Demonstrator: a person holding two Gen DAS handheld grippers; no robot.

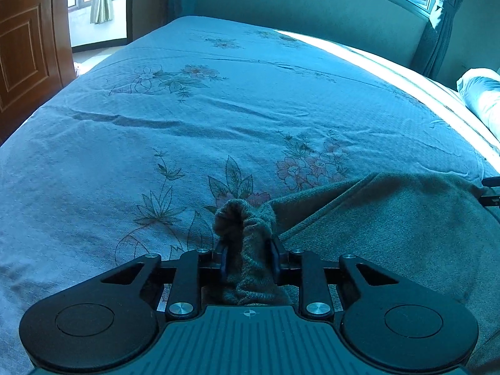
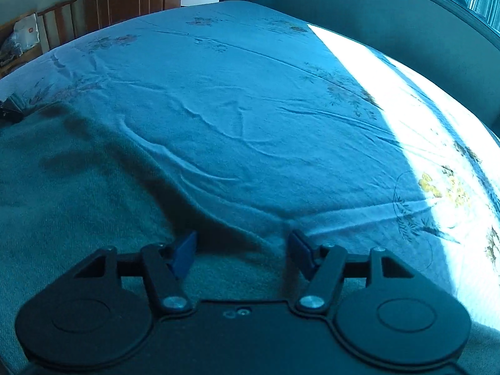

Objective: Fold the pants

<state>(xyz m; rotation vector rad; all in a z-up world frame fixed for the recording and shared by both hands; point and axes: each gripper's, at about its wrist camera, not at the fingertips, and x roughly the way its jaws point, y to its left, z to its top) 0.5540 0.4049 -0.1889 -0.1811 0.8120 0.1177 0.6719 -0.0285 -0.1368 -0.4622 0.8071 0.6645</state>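
Note:
The pants (image 1: 390, 228) are grey-green fleecy cloth lying on a floral bed sheet (image 1: 203, 131). In the left wrist view my left gripper (image 1: 248, 250) is shut on a bunched corner of the pants, which sticks up between the fingers. A folded layer with a straight edge spreads to the right. In the right wrist view the pants (image 2: 72, 187) cover the lower left. My right gripper (image 2: 242, 251) is open, its blue pads (image 2: 184, 251) apart over the pants' edge, holding nothing.
The bed has a padded headboard (image 1: 312, 9) at the far side. A wooden door (image 1: 22, 47) stands at left, a pillow (image 1: 481, 97) at right. A wooden chair with a bag (image 2: 28, 40) is at the far left. Sunlight falls on the sheet's right side (image 2: 406, 109).

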